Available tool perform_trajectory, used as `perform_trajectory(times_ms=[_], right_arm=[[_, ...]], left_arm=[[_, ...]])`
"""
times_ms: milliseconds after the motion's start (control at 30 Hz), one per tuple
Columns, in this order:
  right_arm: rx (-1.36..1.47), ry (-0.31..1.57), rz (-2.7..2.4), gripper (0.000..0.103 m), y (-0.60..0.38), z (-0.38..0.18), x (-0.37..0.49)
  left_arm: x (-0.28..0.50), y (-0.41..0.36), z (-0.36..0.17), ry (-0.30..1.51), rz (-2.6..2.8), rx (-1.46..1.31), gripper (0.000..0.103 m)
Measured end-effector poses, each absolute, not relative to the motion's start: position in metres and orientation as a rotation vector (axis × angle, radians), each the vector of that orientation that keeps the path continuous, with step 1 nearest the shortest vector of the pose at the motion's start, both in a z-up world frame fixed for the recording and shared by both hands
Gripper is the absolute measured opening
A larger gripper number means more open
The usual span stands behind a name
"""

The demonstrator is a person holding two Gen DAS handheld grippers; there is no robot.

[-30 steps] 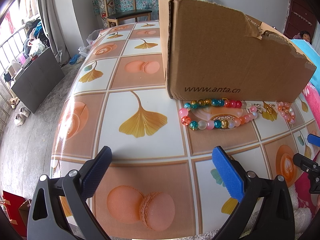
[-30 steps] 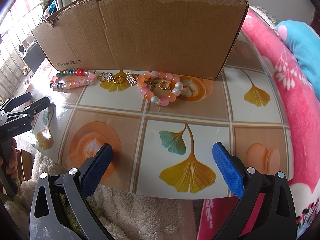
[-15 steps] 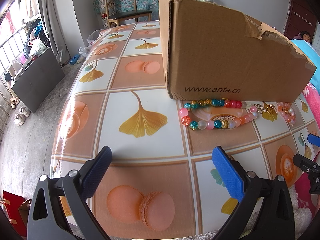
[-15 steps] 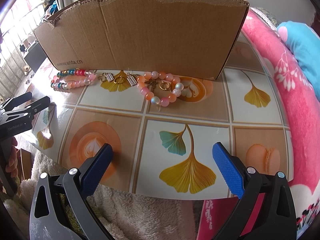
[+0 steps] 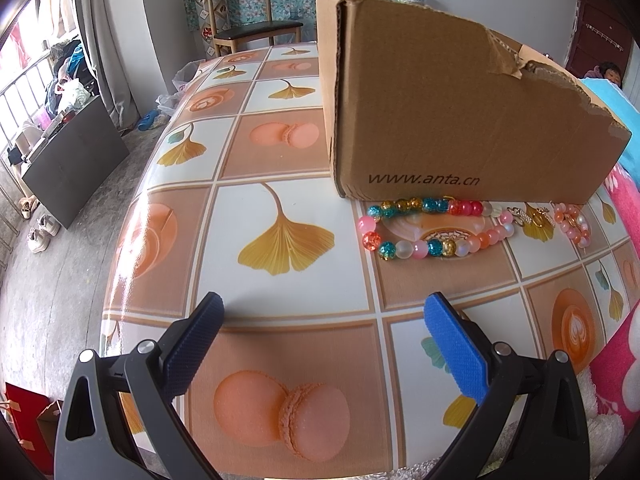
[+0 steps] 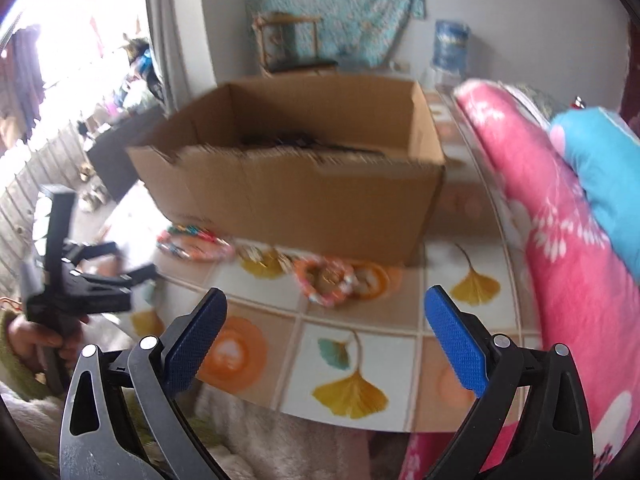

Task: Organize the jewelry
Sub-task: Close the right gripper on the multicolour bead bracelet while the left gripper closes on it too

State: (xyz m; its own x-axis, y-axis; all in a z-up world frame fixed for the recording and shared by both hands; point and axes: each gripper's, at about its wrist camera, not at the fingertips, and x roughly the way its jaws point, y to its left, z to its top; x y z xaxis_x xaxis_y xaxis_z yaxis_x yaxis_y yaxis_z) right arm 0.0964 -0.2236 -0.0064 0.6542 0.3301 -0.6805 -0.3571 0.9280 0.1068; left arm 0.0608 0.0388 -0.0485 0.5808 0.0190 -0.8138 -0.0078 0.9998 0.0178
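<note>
A colourful bead bracelet lies on the patterned table against the front of a cardboard box. To its right are small gold charms and a pink-orange bead bracelet. My left gripper hovers open over the near table edge, with nothing between its fingers. The right wrist view is blurred: my right gripper is open and empty, above the table, facing the open box with the pink bracelet and colourful bracelet before it. The left gripper shows there, held by a hand.
A pink and blue blanket lies along the table's right side. A wooden chair stands beyond the far end of the table. A dark board and shoes are on the floor at left. Fluffy fabric lies below the near table edge.
My right gripper has swung up and back, so its view now looks down into the open box and is motion-blurred. The left gripper has stayed still. The jewelry has not moved.
</note>
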Motion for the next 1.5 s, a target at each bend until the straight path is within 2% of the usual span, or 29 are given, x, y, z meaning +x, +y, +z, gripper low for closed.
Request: perform_trajectory(times_ms=[300, 467, 600, 767, 867, 1033, 1133, 1300, 1400, 1500], right_arm=[[0.106, 0.854, 0.651, 0.092, -0.177, -0.017, 0.143], [0.169, 0.924, 0.694, 0.067, -0.157, -0.027, 0.169], [0.183, 0.957, 0.702, 0.056, -0.141, -0.036, 0.177], [0.141, 0.984, 0.652, 0.038, -0.121, -0.038, 0.184], [0.131, 1.0, 0.623, 0.033, -0.118, -0.04, 0.182], [0.102, 1.009, 0.587, 0.032, -0.11, -0.042, 0.184], [0.082, 1.015, 0.564, 0.03, -0.111, -0.047, 0.175], [0.057, 1.035, 0.538, 0.024, -0.109, -0.053, 0.176], [0.016, 1.038, 0.518, 0.022, -0.105, -0.056, 0.177], [-0.027, 1.036, 0.502, 0.016, -0.099, -0.059, 0.179]], left_arm=[[0.061, 0.039, -0.05, 0.943, 0.002, 0.019, 0.099], [0.06, 0.04, -0.052, 0.923, -0.009, 0.024, 0.099], [0.058, 0.041, -0.053, 0.907, -0.025, 0.03, 0.099], [0.055, 0.042, -0.054, 0.877, -0.043, 0.037, 0.099], [0.054, 0.045, -0.053, 0.857, -0.06, 0.027, 0.099], [0.05, 0.06, -0.035, 0.759, -0.124, -0.078, 0.096], [0.058, 0.061, -0.029, 0.739, -0.158, -0.097, 0.087], [0.083, 0.057, -0.036, 0.812, -0.198, -0.122, 0.055], [0.094, 0.055, -0.042, 0.851, -0.196, -0.133, 0.043], [0.099, 0.051, -0.043, 0.86, -0.191, -0.104, 0.035]])
